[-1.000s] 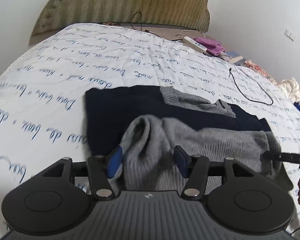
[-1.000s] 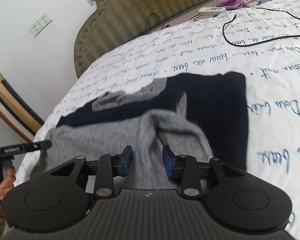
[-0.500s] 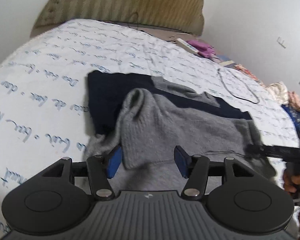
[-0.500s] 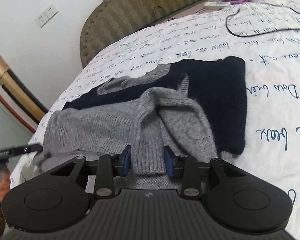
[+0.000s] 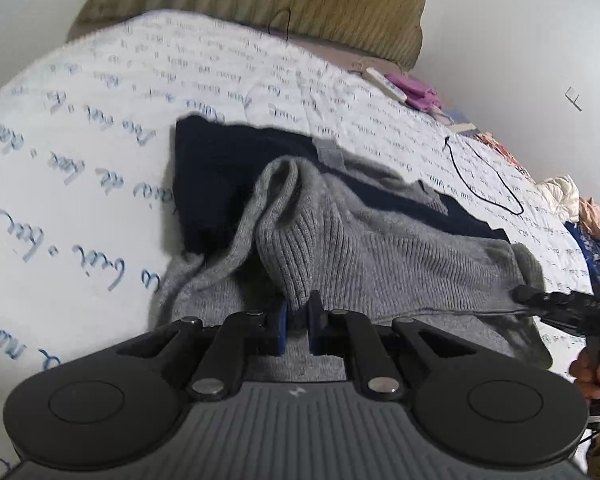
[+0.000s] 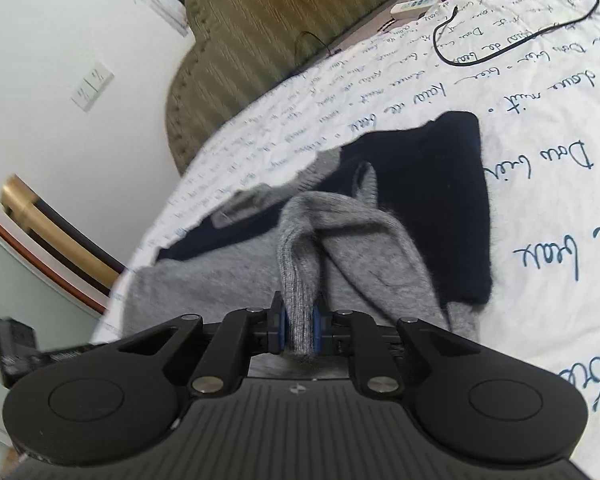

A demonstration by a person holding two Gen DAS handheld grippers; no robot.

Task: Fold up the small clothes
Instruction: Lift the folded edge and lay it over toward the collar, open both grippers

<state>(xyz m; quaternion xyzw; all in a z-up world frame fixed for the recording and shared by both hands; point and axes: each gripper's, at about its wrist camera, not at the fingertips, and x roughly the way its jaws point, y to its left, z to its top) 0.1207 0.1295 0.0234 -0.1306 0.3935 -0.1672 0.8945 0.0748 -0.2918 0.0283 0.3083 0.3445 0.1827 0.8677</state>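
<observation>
A small sweater, grey knit [image 5: 380, 256] over a navy body [image 5: 220, 168], lies crumpled on the white bedsheet [image 5: 80, 160] printed with blue script. My left gripper [image 5: 298, 312] is shut on a pinched fold of its grey ribbed edge at the near left. In the right wrist view, the right gripper [image 6: 300, 320] has its jaws closing, and the blue pads press a bunched strip of grey ribbing [image 6: 300, 264]. The navy part [image 6: 440, 184] lies beyond. The right gripper's tip [image 5: 556, 304] and a hand [image 5: 592, 376] show at the left view's right edge.
A black cable [image 5: 496, 184] loops on the sheet beyond the sweater. A white remote [image 5: 384, 84] and purple cloth [image 5: 418, 90] lie near the olive headboard [image 5: 300, 0]. Piled clothes [image 5: 572, 200] sit off the bed's right side. A wall switch [image 6: 92, 86] is at left.
Both grippers' jaws have closed from apart onto the sweater's grey ribbed edge, which now stands bunched between the pads. The left gripper has come nearer and lower over the sweater.
</observation>
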